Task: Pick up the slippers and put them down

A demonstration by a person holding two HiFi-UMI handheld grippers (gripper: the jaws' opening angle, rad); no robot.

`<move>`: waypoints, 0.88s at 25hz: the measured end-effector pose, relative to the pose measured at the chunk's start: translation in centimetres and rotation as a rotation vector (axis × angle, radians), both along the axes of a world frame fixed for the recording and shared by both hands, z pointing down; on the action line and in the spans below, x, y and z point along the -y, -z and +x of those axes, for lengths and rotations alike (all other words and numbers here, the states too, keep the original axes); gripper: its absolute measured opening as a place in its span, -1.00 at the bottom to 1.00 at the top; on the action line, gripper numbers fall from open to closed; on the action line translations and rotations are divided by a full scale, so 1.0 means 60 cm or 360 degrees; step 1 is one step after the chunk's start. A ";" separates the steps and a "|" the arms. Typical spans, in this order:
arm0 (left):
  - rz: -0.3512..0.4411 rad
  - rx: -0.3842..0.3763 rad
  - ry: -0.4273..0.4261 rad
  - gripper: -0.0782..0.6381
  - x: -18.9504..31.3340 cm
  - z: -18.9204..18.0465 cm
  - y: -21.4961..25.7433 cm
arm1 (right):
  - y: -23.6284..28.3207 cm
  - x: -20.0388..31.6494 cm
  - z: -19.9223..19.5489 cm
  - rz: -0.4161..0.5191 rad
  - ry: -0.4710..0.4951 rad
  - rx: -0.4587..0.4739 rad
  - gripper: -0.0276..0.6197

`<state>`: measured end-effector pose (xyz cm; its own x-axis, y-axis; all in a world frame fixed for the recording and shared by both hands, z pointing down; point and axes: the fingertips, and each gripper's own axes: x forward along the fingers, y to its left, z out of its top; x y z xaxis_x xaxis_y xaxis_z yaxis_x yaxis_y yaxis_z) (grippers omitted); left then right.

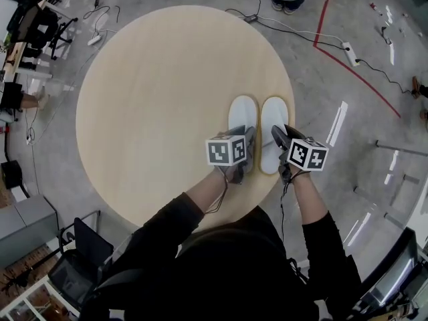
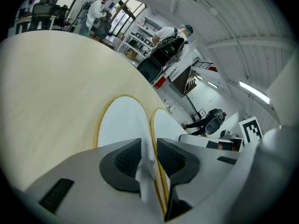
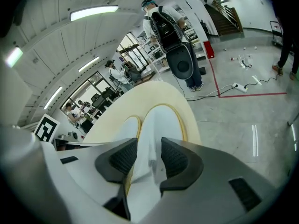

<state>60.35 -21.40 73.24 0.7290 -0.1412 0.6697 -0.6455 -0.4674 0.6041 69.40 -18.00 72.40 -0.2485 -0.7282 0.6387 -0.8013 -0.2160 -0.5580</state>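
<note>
Left gripper point(image 1: 248, 150) and right gripper point(image 1: 280, 142) sat slack round the slippers point(image 1: 243, 114) by the table point(image 1: 147, 99) edge; put-down looked done; next, back out.

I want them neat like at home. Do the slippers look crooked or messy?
Nothing stands out. The left slipper and right slipper lie flat, side by side, pointing the same way, on the round table, near its edge.
</note>
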 end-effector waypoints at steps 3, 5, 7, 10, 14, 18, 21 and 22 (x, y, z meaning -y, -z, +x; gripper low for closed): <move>0.0017 0.0001 -0.0006 -0.40 0.001 0.002 0.004 | 0.002 -0.003 0.002 0.0000 -0.0007 -0.0033 -0.40; 0.0028 0.0008 -0.0003 -0.36 0.000 -0.003 0.004 | 0.008 -0.009 0.011 0.0016 -0.0061 -0.0086 -0.39; 0.0035 -0.0005 0.0003 -0.35 -0.001 -0.010 0.014 | 0.026 -0.016 0.024 0.0060 -0.0152 -0.0138 -0.39; 0.0050 -0.0077 0.0047 -0.35 -0.002 -0.025 0.051 | 0.063 -0.033 0.039 0.0137 -0.0264 -0.0184 -0.39; 0.0120 -0.0224 0.0031 -0.35 -0.020 -0.051 0.118 | 0.115 -0.060 0.017 0.0246 -0.0262 -0.0167 -0.40; 0.0294 -0.0277 -0.0075 -0.35 -0.064 -0.103 0.189 | 0.177 -0.091 -0.042 0.0378 -0.0182 -0.0135 -0.57; 0.0367 -0.0305 -0.0136 -0.36 -0.112 -0.154 0.232 | 0.225 -0.111 -0.101 0.0486 -0.0096 -0.0076 -0.83; 0.0393 -0.0326 -0.0166 -0.38 -0.129 -0.170 0.246 | 0.240 -0.118 -0.122 0.0520 -0.0058 -0.0069 -0.85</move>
<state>50.14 -13.64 58.50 0.8639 -0.1987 0.4629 -0.4636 -0.6729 0.5764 62.06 -10.94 57.98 -0.1964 -0.9041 0.3796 -0.8208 -0.0601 -0.5680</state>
